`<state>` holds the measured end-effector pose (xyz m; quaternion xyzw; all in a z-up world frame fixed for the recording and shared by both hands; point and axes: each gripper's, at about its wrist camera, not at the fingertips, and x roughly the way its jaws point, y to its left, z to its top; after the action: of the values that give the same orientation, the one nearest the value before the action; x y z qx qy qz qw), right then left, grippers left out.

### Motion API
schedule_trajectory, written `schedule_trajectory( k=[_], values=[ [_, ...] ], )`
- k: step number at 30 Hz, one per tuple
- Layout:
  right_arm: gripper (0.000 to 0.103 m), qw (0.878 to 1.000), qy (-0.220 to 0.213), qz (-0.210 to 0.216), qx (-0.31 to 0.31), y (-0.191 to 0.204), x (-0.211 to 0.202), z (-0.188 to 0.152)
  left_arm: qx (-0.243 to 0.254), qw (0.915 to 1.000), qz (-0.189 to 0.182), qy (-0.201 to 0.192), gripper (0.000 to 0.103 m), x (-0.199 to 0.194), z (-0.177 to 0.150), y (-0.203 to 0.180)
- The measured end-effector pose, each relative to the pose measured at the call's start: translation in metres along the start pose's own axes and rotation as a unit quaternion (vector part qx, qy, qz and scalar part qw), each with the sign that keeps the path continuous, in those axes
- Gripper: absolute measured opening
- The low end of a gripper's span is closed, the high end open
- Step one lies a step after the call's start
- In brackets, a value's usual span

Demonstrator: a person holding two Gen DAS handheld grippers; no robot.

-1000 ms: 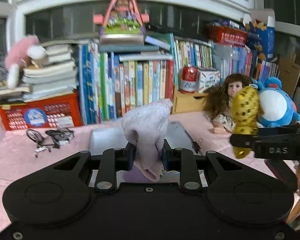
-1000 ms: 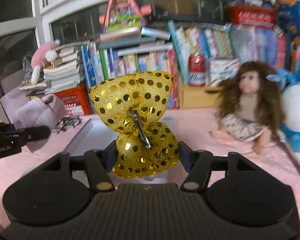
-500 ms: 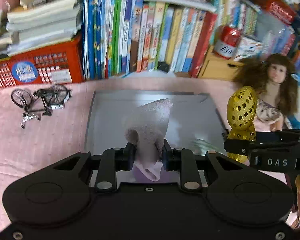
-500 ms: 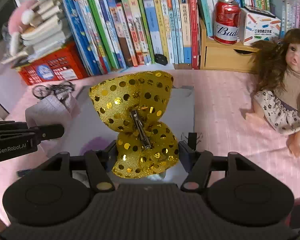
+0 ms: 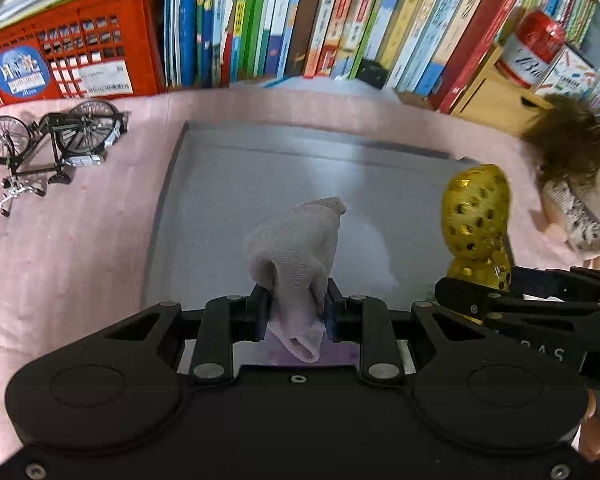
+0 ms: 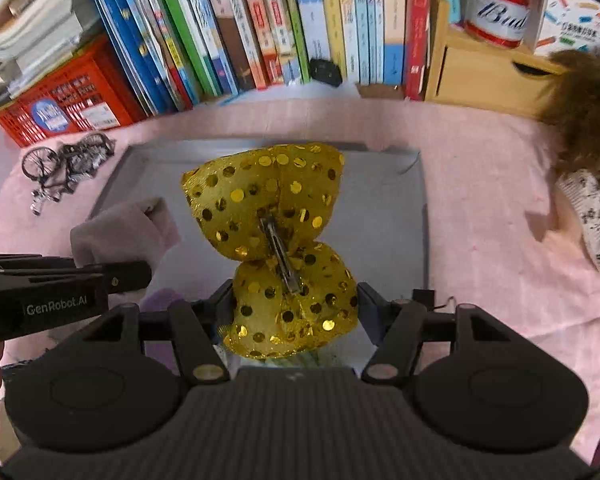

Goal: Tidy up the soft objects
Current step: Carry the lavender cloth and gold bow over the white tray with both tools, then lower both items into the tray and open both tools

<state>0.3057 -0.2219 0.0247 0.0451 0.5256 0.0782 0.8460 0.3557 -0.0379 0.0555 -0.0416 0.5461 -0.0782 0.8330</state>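
So both hands are loaded right now; the left gripper (image 5: 294, 312) is clenched on a pale pink sock (image 5: 296, 248), which bunches up above its pads, and the right gripper (image 6: 296, 312) is grasping a gold sequin bow (image 6: 276, 240) by its lower lobe, metal clip facing the camera; both hang over the grey tray (image 6: 404, 216) on the pink cloth (image 5: 80, 240).

From the right wrist view the sock sits at about 9 o'clock of the bow, just beside it; from the left wrist view the bow is out at 3 o'clock.

Progress-wise I'd call it midway on these two items; they're picked up and carried to the tray, but neither is set down, and the tray floor looks bare apart from a purplish patch under the grippers that I can't identify. Still left: lower, let go, and maybe the doll (image 5: 580, 184) at 2 o'clock; the toy bicycle (image 5: 48, 144) at 10 o'clock isn't soft, so probably not that.
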Motion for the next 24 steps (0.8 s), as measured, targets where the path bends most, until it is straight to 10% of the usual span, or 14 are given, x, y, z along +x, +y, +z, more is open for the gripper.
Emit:
schedule_trajectory(
  k=[15,24],
  values=[
    [0.064,0.999,0.028,-0.006,-0.016,0.004,0.032,-0.009,-0.012,0.9997,-0.006,0.021,0.026,0.024,-0.003,0.011],
    [0.082,0.998,0.024,-0.003,-0.053,0.009,0.029,-0.010,0.000,1.0000,0.009,0.001,0.049,0.011,-0.004,0.009]
  ],
)
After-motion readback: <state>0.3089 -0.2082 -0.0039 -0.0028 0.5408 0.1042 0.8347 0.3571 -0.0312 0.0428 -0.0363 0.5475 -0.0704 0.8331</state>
